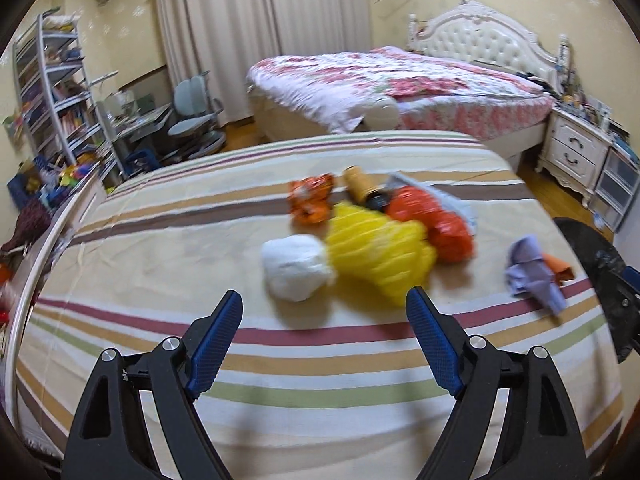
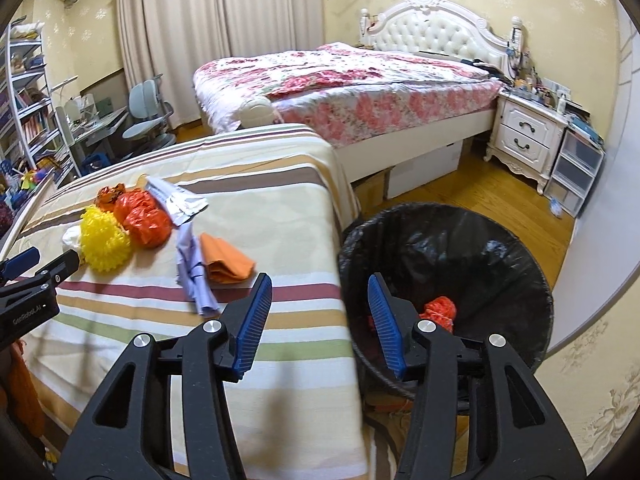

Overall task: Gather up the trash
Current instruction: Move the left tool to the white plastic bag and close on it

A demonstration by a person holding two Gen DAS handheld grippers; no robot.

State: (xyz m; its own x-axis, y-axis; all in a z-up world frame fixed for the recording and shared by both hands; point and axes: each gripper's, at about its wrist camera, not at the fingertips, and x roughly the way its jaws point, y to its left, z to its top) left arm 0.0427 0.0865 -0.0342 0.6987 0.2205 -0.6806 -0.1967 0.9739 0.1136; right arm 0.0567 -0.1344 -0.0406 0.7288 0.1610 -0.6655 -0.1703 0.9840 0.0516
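Observation:
Trash lies in a pile on the striped bedcover (image 1: 160, 256): a white wad (image 1: 294, 266), a yellow crinkled bag (image 1: 380, 250), an orange-red bag (image 1: 436, 220), a patterned orange wrapper (image 1: 312, 200), a tan bottle (image 1: 360, 184). A lilac paper (image 1: 534, 272) and an orange sheet (image 2: 224, 262) lie apart. My left gripper (image 1: 324, 304) hovers open just short of the white wad and yellow bag. My right gripper (image 2: 320, 284) is open and empty at the bed's edge beside the black-lined bin (image 2: 532, 264), which holds a red crumpled piece (image 2: 440, 312).
A silver foil wrapper (image 2: 180, 200) lies behind the orange-red bag. Beyond stand a floral bed (image 2: 360, 92), a white nightstand (image 2: 524, 136), plastic drawers (image 2: 576, 176), a desk with grey chairs (image 1: 196, 116) and a bookshelf (image 1: 56, 92). Wooden floor (image 2: 460, 196) runs between bed and bin.

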